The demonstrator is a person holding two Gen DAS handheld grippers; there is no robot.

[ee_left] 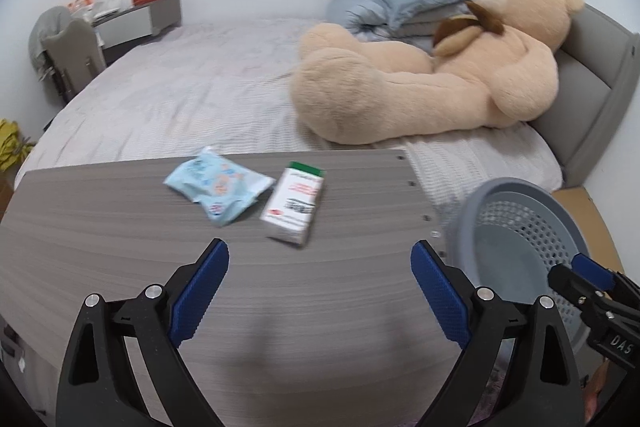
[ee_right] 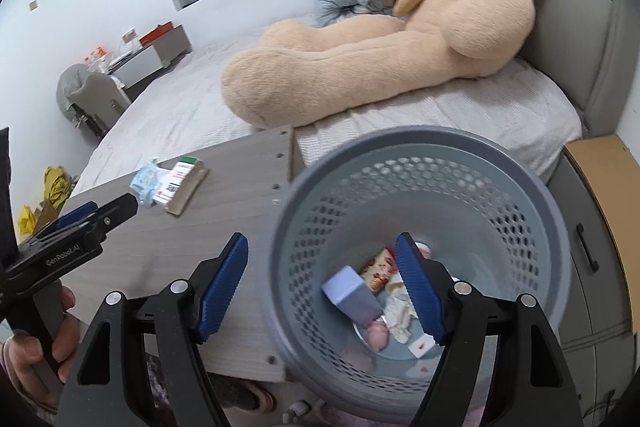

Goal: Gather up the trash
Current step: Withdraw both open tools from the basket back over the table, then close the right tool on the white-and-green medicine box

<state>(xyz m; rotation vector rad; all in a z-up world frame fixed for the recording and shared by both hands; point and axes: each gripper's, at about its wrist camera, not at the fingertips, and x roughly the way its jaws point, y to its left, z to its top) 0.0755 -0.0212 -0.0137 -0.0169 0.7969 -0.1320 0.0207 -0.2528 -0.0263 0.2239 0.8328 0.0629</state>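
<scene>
Packet [ee_left: 218, 185] left of box [ee_left: 294, 205] on table [ee_left: 120, 227] — basket [ee_right: 424, 247] right, bed [ee_left: 180, 99] behind.

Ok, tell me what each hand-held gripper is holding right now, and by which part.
Nothing. The left hand-held gripper stands open over the table, and the right hand-held gripper stands open above the basket, nothing between either's fingers.

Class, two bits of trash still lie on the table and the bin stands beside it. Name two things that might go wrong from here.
1. The blue packet and the small box lie touching, so jaws closing on one may nudge the other away.
2. The bin stands right against the table edge near the right gripper; a careless swing might knock it, spilling the trash inside.
</scene>
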